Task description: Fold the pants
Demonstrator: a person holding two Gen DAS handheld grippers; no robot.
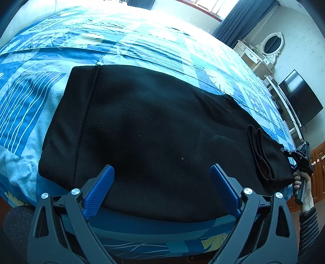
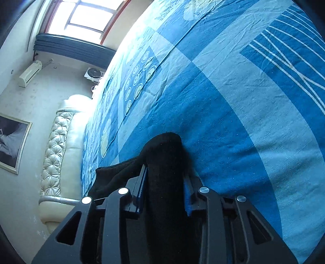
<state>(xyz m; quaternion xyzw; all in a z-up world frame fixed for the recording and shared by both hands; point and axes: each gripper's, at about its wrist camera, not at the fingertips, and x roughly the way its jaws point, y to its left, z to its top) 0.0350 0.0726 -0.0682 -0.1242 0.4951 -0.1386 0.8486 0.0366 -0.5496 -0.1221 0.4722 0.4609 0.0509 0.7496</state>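
Black pants [image 1: 154, 126] lie flat across the blue patterned bed [image 1: 30, 97], waistband at the left, cuffs at the far right. My left gripper [image 1: 161, 172] is open, its blue pads [image 1: 97, 195] spread wide just above the pants' near edge, holding nothing. My right gripper [image 1: 292, 160] shows at the far right of the left wrist view, at the cuff end. In the right wrist view my right gripper [image 2: 165, 174] is shut on a thick fold of the pants [image 2: 164, 182], which bulges out between its jaws above the bed sheet [image 2: 233, 126].
A padded cream headboard [image 2: 56, 154] runs along one end of the bed. A white dresser with an oval mirror [image 1: 270, 44] and a dark TV [image 1: 300, 97] stand beyond the far right side. A window [image 2: 85, 16] is bright behind.
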